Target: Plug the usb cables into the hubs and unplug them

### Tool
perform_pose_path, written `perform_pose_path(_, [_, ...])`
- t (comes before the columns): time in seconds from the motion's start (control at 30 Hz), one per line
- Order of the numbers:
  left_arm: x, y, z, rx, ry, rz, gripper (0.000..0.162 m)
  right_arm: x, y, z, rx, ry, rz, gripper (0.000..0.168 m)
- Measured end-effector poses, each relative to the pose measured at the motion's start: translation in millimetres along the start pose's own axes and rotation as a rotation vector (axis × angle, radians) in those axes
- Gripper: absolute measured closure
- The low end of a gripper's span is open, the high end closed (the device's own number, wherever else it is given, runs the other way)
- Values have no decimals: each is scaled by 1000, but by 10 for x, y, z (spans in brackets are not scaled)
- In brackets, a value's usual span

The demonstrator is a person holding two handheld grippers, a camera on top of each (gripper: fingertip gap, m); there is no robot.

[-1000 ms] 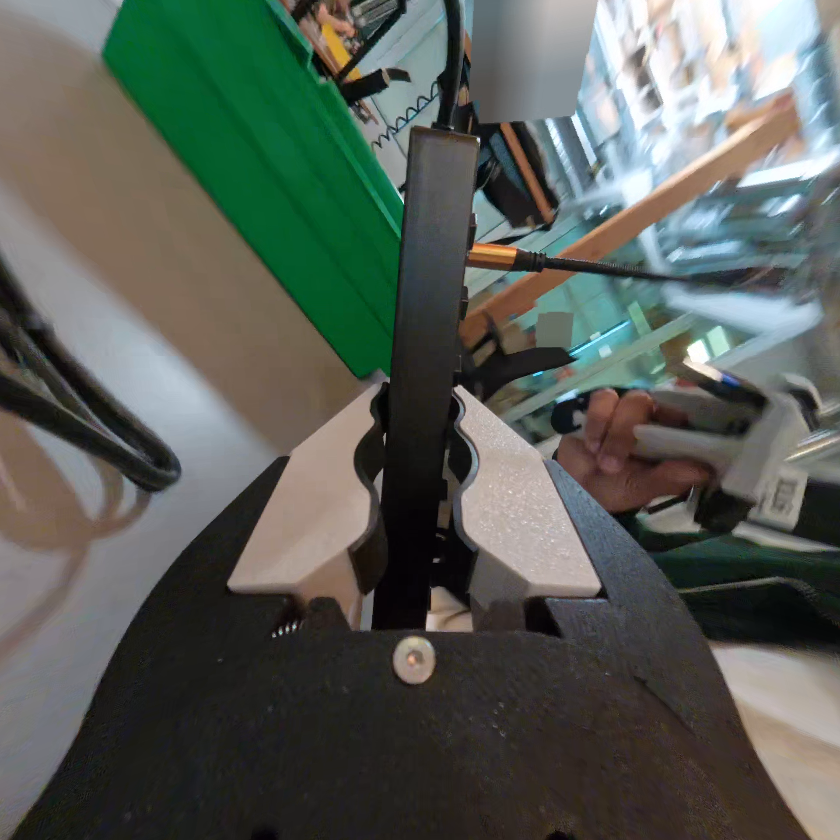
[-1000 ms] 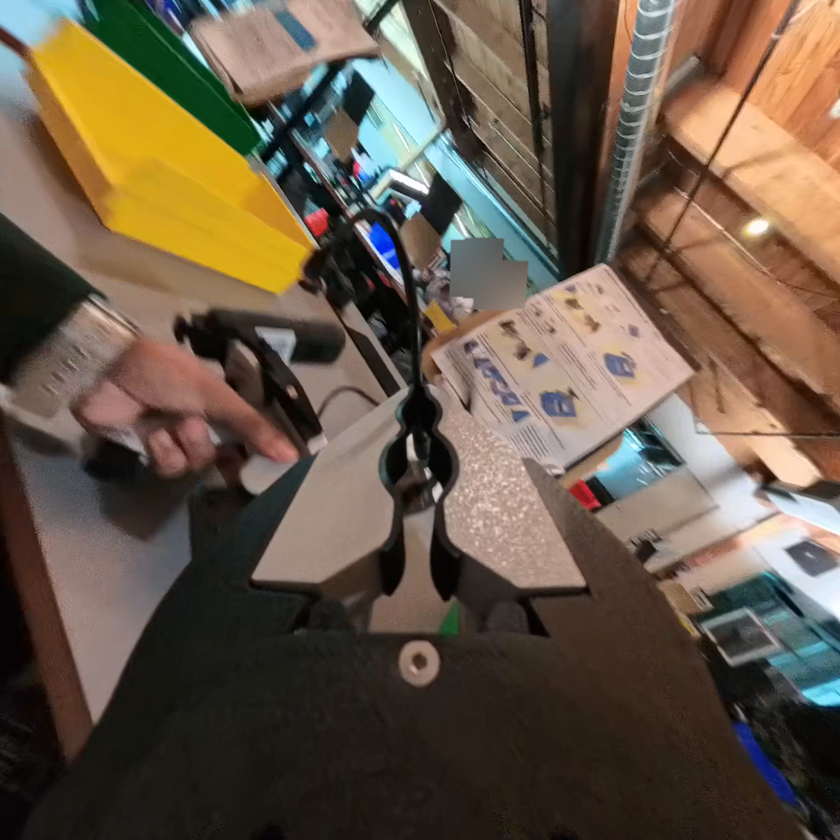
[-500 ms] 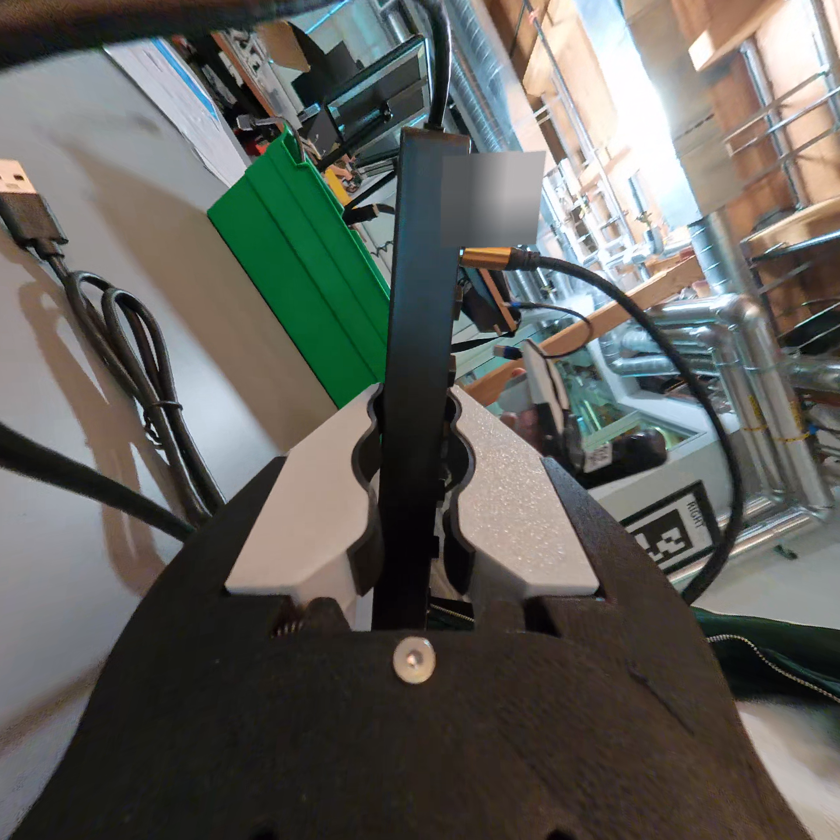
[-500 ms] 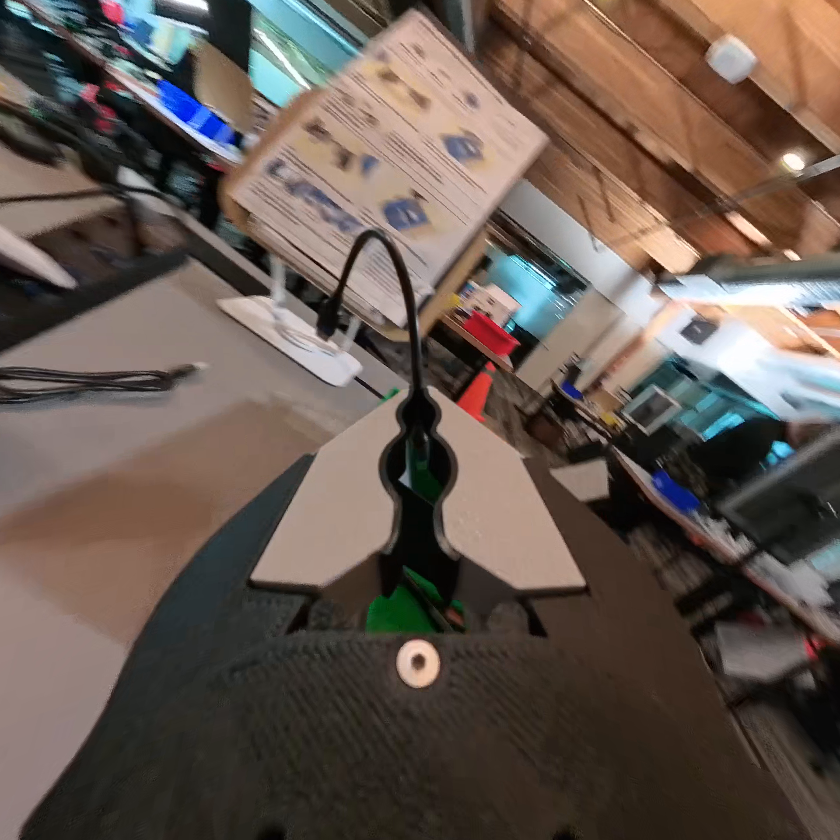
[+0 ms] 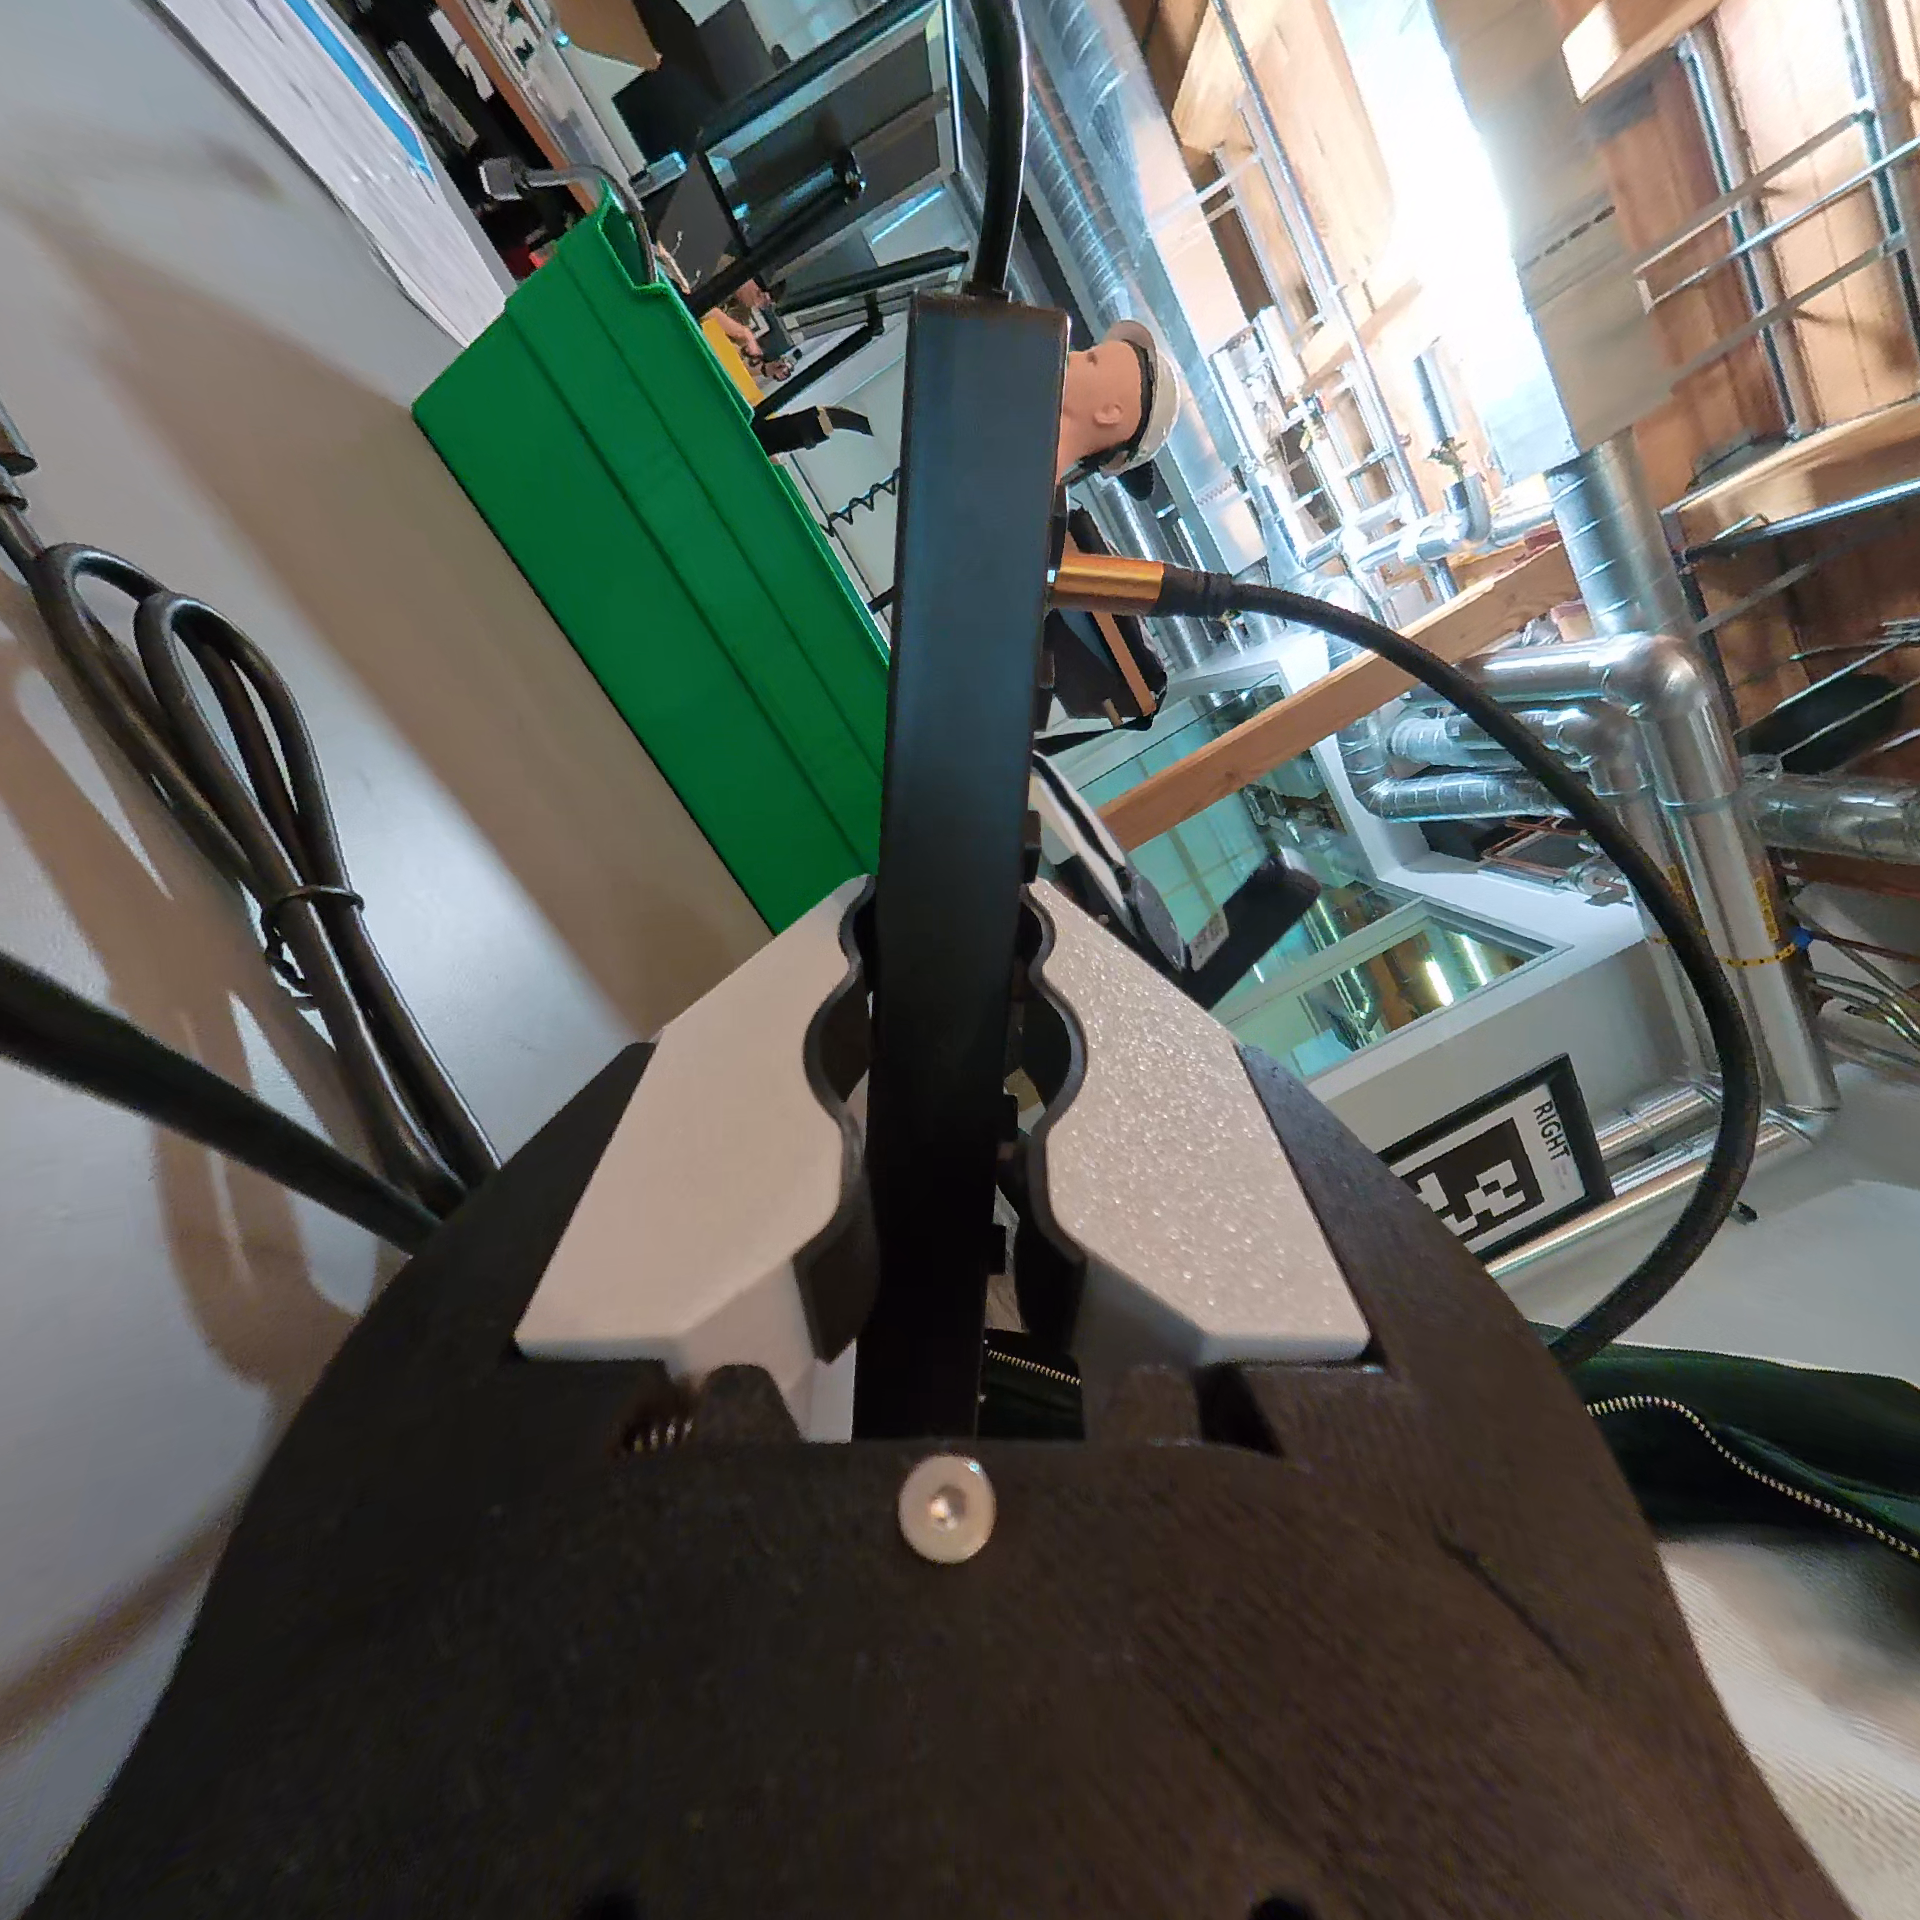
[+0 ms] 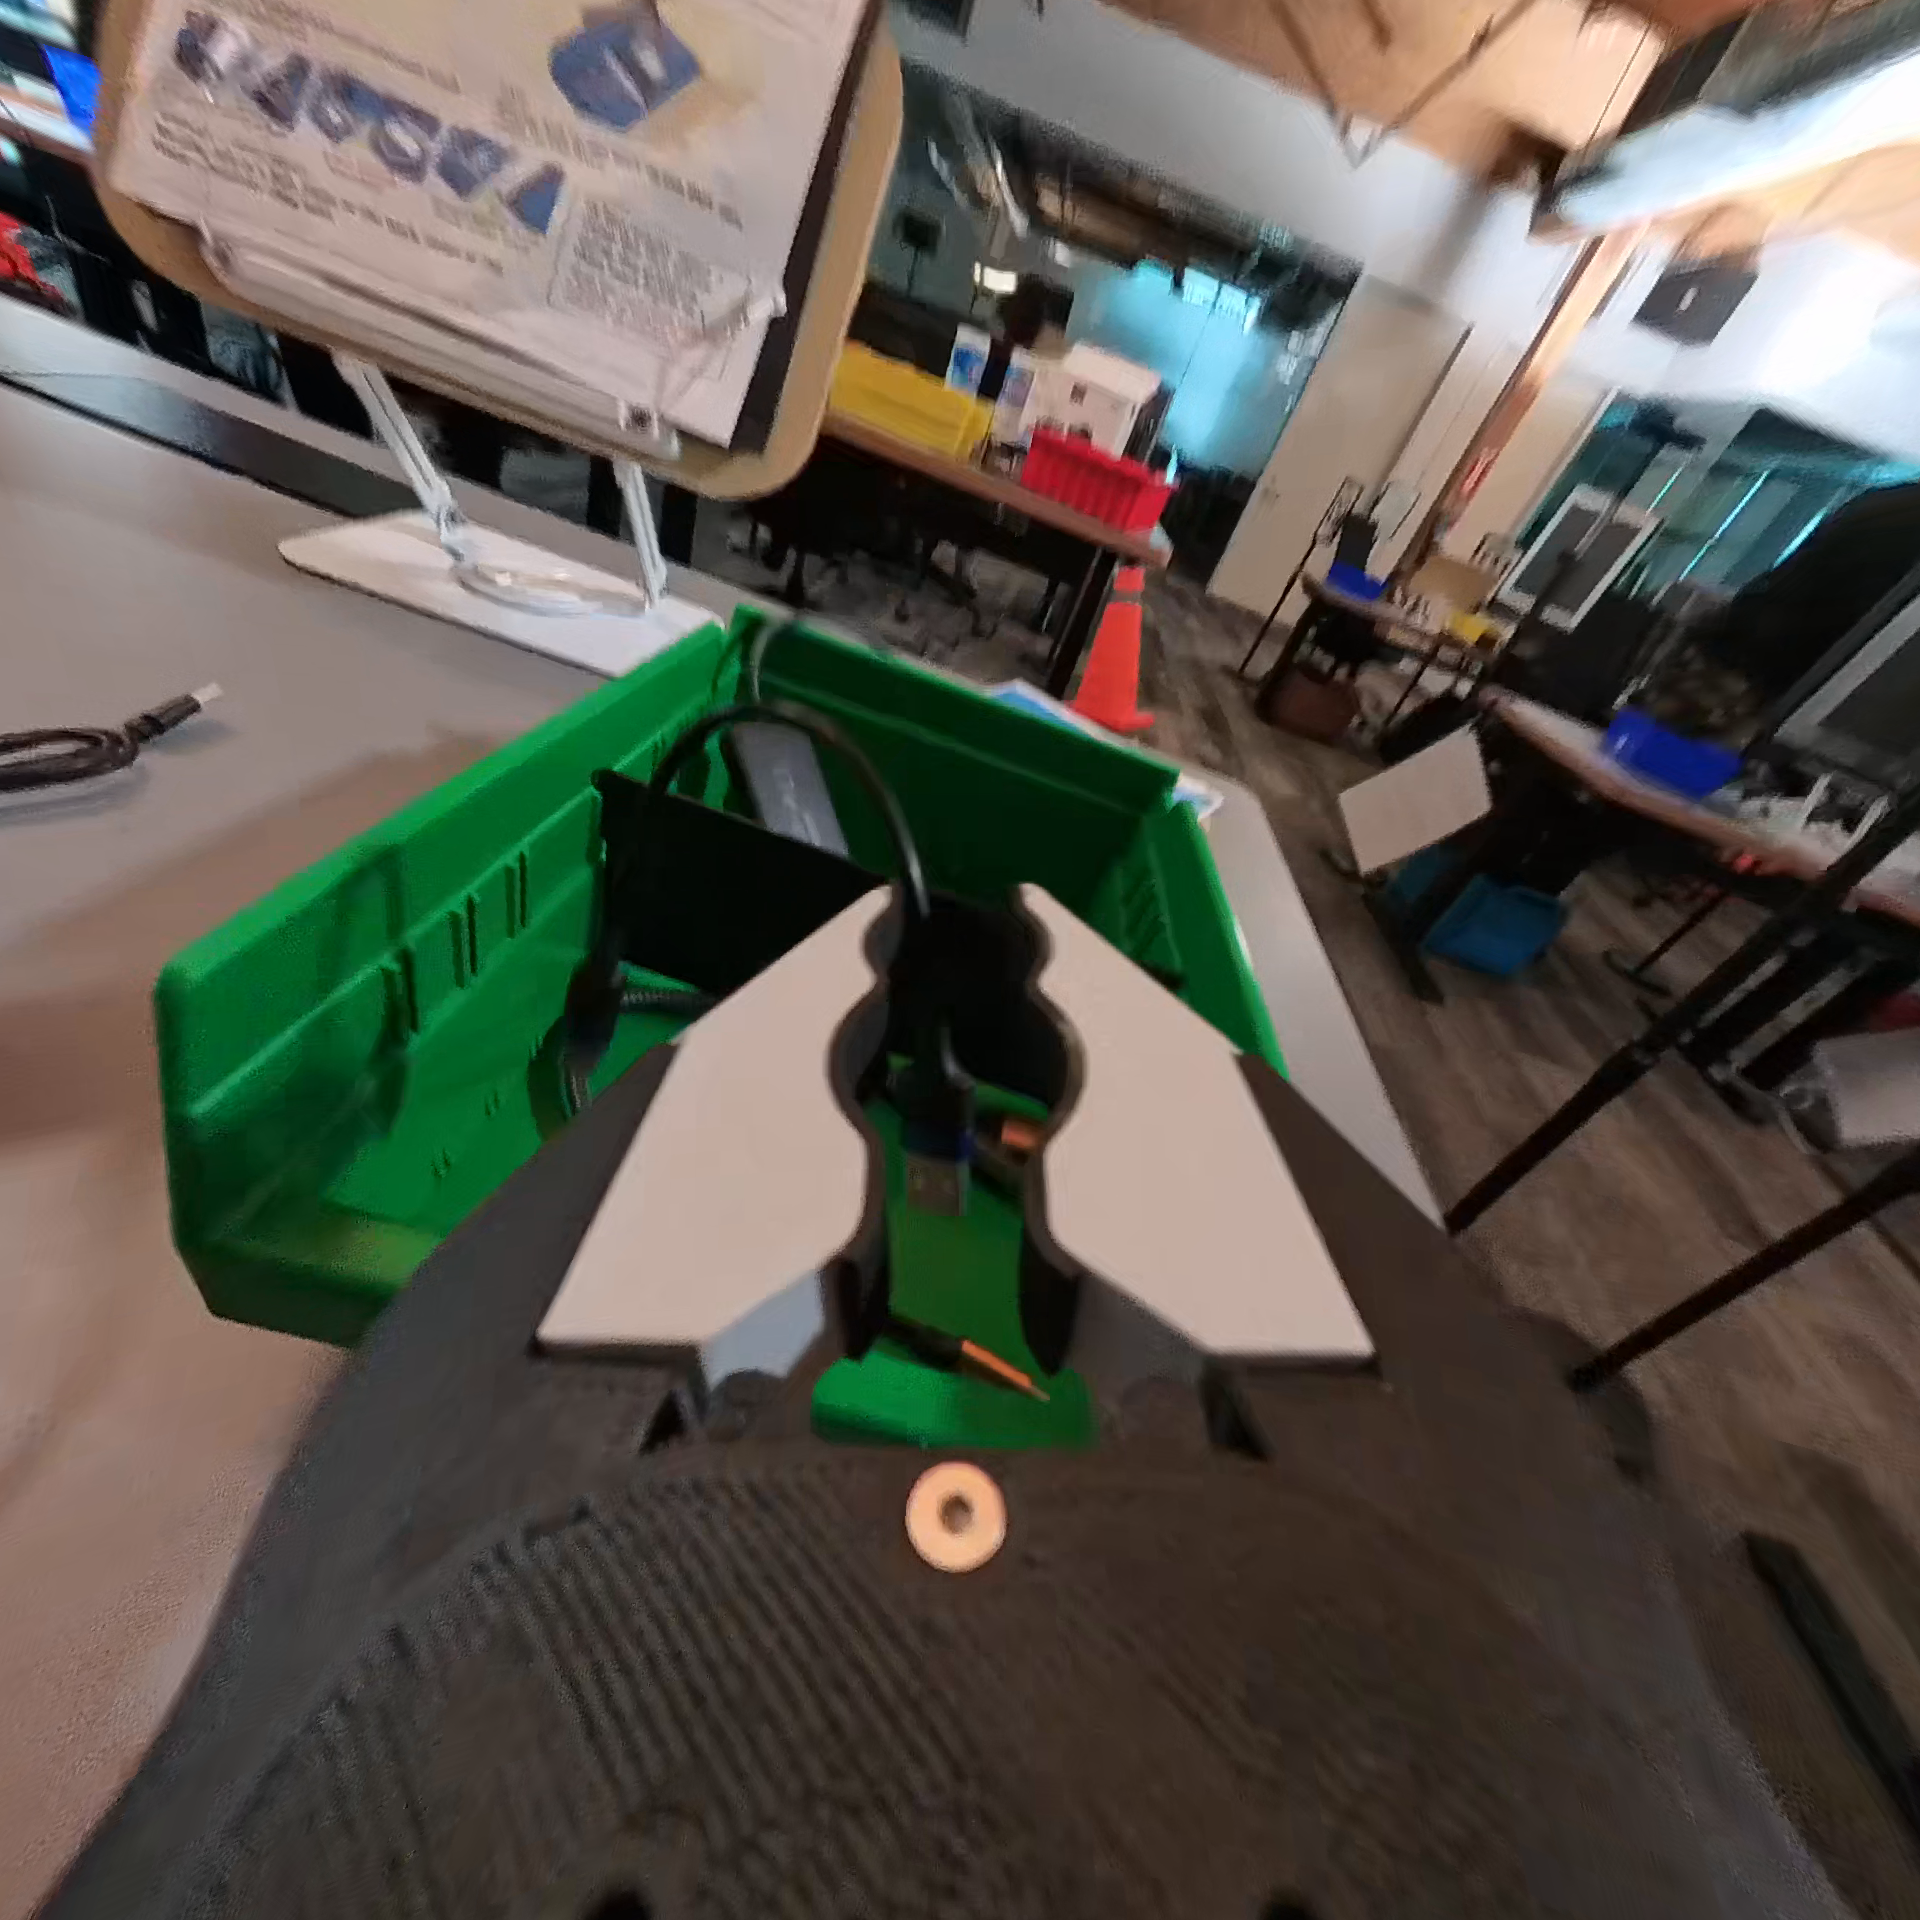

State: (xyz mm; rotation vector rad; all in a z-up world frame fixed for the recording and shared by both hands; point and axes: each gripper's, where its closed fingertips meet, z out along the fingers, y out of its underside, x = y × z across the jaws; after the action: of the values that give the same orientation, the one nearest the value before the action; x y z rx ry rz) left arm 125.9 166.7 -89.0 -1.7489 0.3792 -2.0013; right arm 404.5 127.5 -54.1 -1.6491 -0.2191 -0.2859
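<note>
Hub (image 5: 966,727) between clamped jaws, beside bin (image 5: 665,582).

Grey table (image 6: 156,582) — green bin (image 6: 343,1039), cables (image 5: 239,790)

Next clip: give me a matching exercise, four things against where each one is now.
Things:
1. black hub
2. gold-tipped cable
3. grey hub
4. bundled black cable

Places:
A. in the green bin
B. on the table, left of the bin
C. clamped in the left claw
D. plugged into the black hub's side

Pairs: 1-C, 2-D, 3-A, 4-B
</note>
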Motion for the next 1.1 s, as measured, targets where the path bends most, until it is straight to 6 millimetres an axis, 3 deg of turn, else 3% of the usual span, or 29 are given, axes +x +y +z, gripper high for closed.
perform_pose_path(0.1, [10, 21, 12, -10, 3, 4, 140, 6, 251, 83, -132, 2, 36, 128])
perform_pose_path(0.33, [2, 77, 40, -38, -1, 10, 140, -54, 185, 88, -97, -21, 60, 118])
perform_pose_path(0.53, [-3, 94, 46, -43, -4, 10, 140, -23, 489, 120, -282, 16, 2, 116])
perform_pose_path(0.8, [-24, 133, 63, -63, -32, 45, 140, 218, 29, -27, -57, 153, 44, 119])
perform_pose_path(0.87, [-31, 148, 70, -73, -58, 92, 140, 203, -138, -86, 18, 164, 43, 122])
perform_pose_path(0.97, [-30, 151, 73, -83, -111, 204, 141, -195, -521, -164, 163, 29, 63, 128])
perform_pose_path(1.1, [-29, 113, 61, -76, -217, 423, 141, -1176, -960, -279, 261, -282, 95, 134])
